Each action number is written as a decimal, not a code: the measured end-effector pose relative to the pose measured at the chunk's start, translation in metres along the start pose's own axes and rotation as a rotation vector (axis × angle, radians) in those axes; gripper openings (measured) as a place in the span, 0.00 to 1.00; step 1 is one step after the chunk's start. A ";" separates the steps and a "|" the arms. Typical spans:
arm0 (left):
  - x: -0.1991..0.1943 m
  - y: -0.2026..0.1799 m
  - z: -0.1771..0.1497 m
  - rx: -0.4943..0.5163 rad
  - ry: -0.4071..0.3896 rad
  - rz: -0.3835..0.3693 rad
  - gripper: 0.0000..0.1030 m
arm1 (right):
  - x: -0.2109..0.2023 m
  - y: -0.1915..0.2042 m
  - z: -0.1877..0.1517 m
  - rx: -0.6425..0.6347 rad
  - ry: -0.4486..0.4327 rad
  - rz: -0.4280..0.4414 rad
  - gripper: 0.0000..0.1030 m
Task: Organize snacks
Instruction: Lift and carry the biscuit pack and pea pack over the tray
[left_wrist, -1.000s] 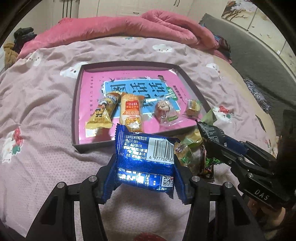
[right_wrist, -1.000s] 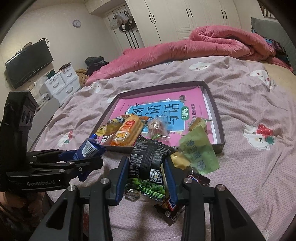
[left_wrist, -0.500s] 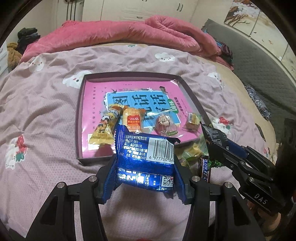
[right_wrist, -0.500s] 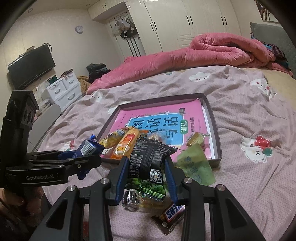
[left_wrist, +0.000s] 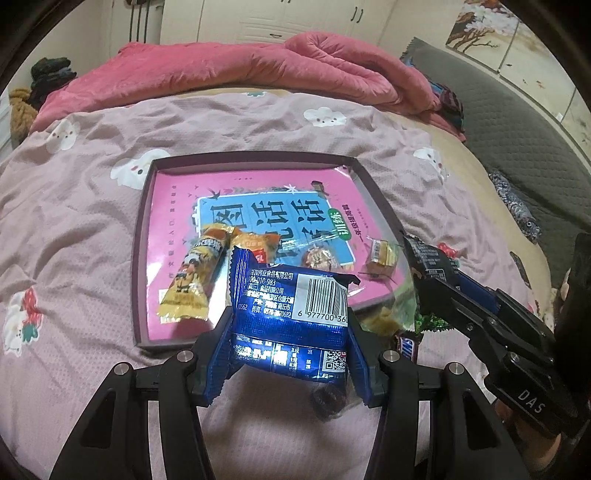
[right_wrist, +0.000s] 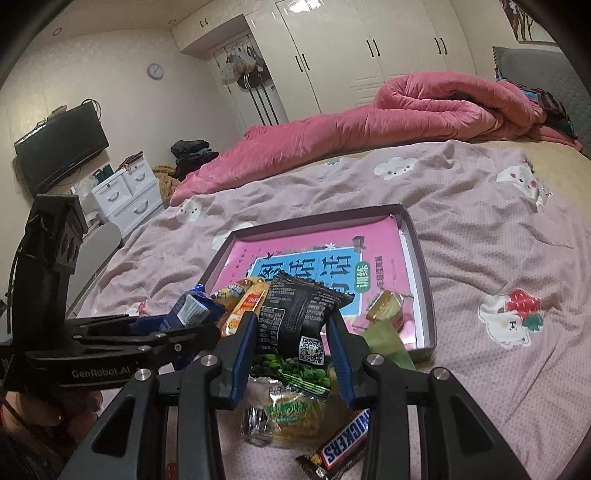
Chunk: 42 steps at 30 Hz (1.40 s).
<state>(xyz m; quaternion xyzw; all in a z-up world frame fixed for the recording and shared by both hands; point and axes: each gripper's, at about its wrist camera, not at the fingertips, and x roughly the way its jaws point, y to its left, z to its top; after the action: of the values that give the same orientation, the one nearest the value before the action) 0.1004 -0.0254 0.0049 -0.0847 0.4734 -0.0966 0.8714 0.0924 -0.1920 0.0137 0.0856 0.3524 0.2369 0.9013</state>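
- The left gripper (left_wrist: 290, 328) is clenched on a blue snack packet (left_wrist: 291, 314), one blue pad on each side edge; the barcode faces up, and the packet hangs clear over the near rim of the tray.
- The right gripper (right_wrist: 291, 343) grasps a black snack packet (right_wrist: 301, 314) between its blue pads, QR code at the lower end, raised above the loose pile.
- From the left wrist camera, the right gripper reaches in from 4 o'clock with the black packet at its tip.
- The dark-rimmed tray (left_wrist: 142, 236) lies on the pink bedsheet (left_wrist: 74, 192), a pink book cover with a blue panel lining its floor.
- In the tray's near part, from 9 toward 3 o'clock: a yellow wrapped bar (left_wrist: 194, 280), an orange packet (left_wrist: 255, 245) touching it, a round wrapped candy (left_wrist: 316, 258), and a small gold candy (left_wrist: 380, 253) set apart.
- Outside the tray, at 6 o'clock from the right wrist camera, the pile holds a green pea packet (right_wrist: 295, 371), a clear yellow-green packet (right_wrist: 288, 417) and a Snickers bar (right_wrist: 343, 443); a pale green pouch (right_wrist: 384, 341) leans on the tray's near corner.
- A rolled pink duvet (right_wrist: 369, 129) lies at 12 o'clock.
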 end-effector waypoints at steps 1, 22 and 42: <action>0.001 0.000 0.001 -0.001 0.000 -0.001 0.54 | 0.001 0.000 0.001 0.000 -0.002 0.002 0.38; 0.027 0.000 0.027 -0.012 0.009 0.007 0.54 | 0.016 -0.008 0.017 0.029 -0.015 -0.005 0.38; 0.068 0.001 0.030 -0.006 0.061 0.026 0.55 | 0.048 -0.031 0.024 0.090 0.022 -0.024 0.38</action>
<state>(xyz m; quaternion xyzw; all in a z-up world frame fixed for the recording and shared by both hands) 0.1619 -0.0396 -0.0342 -0.0781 0.5010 -0.0865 0.8576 0.1508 -0.1956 -0.0066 0.1193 0.3735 0.2107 0.8955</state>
